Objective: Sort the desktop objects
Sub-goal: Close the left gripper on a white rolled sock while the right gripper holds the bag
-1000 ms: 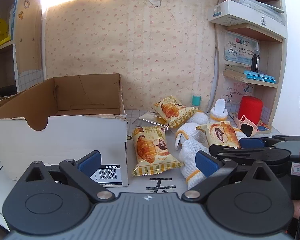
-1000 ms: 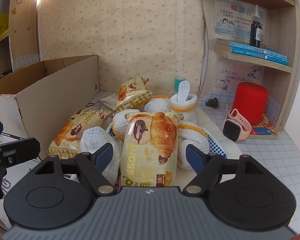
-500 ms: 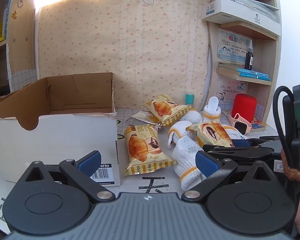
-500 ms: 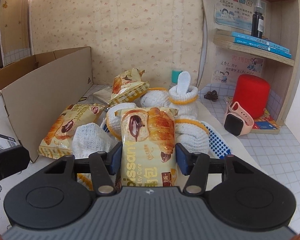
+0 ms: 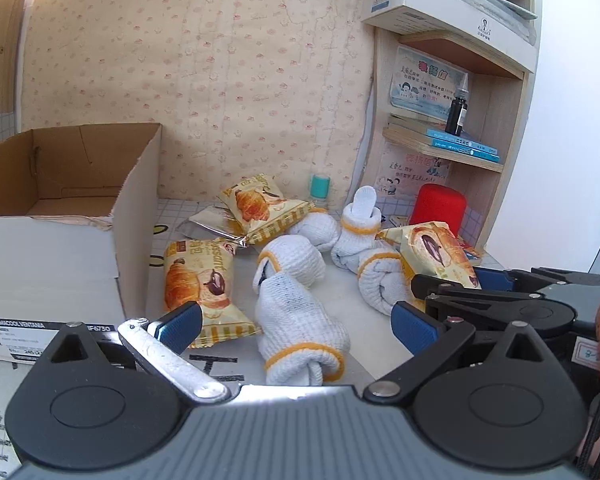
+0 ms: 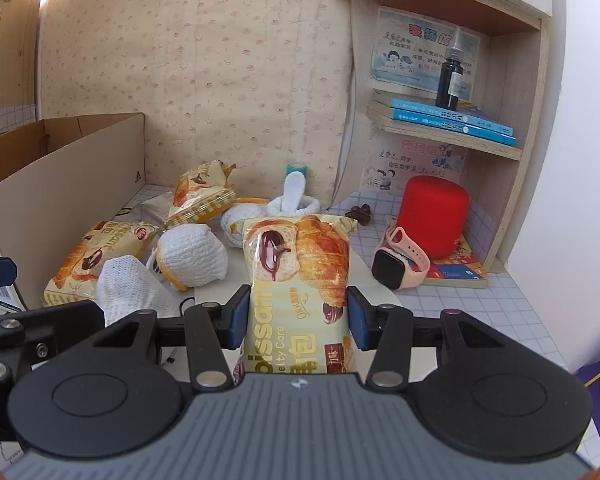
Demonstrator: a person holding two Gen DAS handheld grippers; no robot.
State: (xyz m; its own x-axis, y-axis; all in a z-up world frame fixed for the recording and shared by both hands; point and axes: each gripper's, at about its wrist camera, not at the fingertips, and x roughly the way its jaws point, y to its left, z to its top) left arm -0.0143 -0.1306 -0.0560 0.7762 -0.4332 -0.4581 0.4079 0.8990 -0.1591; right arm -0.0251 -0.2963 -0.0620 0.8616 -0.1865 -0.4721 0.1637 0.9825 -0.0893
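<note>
My right gripper is closing on a croissant packet, its pads pressing both sides, the packet lifted off the sock pile. My left gripper hangs open over a rolled white sock, touching nothing. Another packet lies beside the cardboard box at left. A pink smartwatch leans by the red cylinder. The held packet's lower end is hidden behind my gripper body. Both grippers tilt downward.
</note>
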